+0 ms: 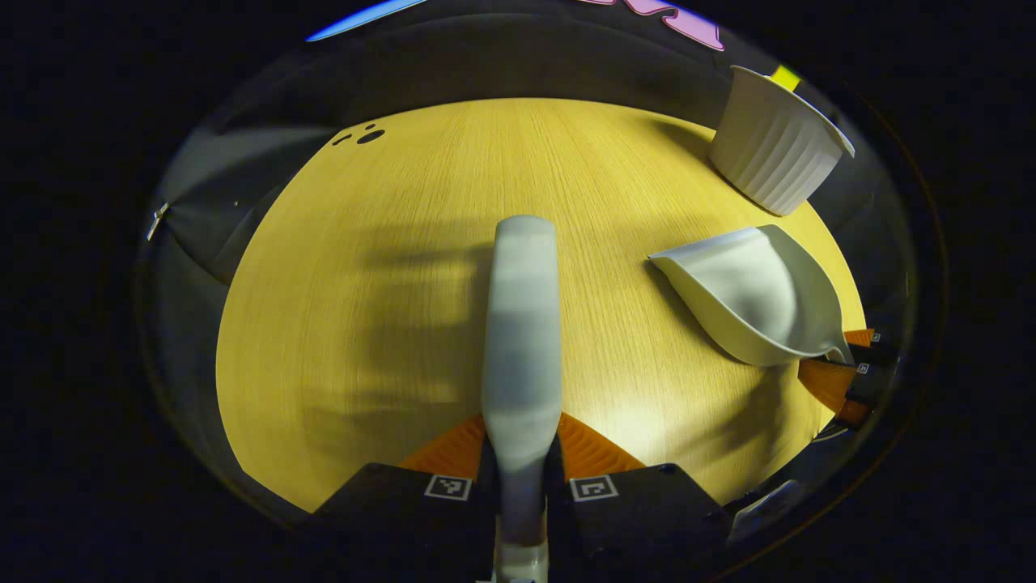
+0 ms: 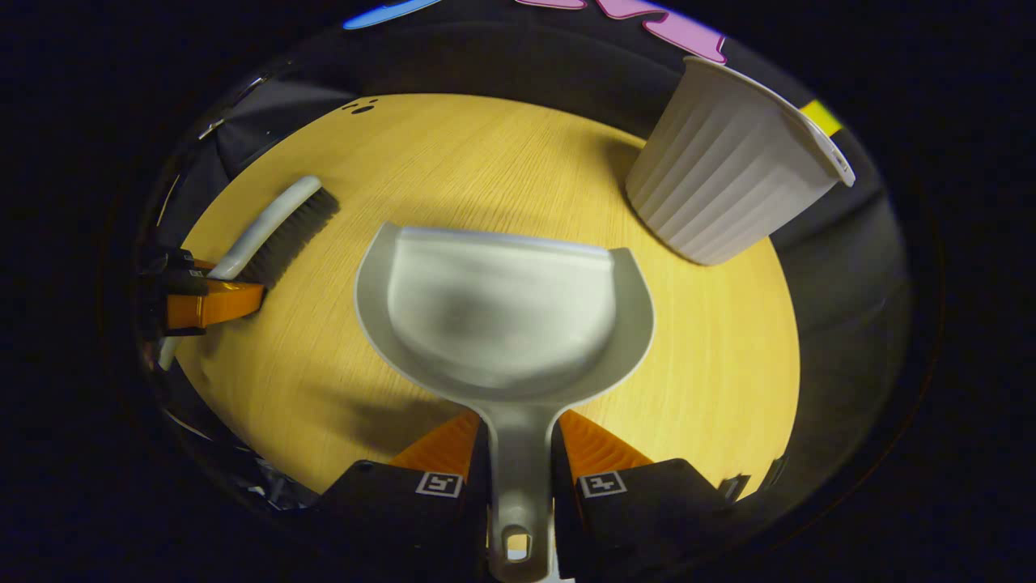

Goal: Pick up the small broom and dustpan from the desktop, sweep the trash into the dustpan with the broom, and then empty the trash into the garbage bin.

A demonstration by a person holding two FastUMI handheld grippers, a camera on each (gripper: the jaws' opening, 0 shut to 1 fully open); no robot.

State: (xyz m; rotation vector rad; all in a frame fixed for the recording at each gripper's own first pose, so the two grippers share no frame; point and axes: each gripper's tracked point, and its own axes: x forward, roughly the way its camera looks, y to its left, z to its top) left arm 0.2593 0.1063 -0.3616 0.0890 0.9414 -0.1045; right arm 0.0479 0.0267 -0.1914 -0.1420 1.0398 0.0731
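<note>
Your left tongs (image 1: 520, 470) are squeezed on the small broom (image 1: 520, 324). Its pale handle sits right between the two orange fingers (image 1: 443, 449) and sticks straight out over the yellow worktop (image 1: 388, 243). In the right gripper view you can see the broom's dark bristles (image 2: 293, 232) hanging just above the wood on the left side, with the left tongs gripping the handle below them.

Your right tongs (image 2: 520, 461) are squeezed on the dustpan (image 2: 502, 312). Its grey handle runs down between the two fingers, and the open scoop points away from you, over the middle of the worktop. I can't tell if the scoop's front edge touches the wood.

The white ribbed garbage bin (image 2: 724, 182) stands on the far right of the worktop, just past the dustpan. It is near the scoop but not touching it.
</note>
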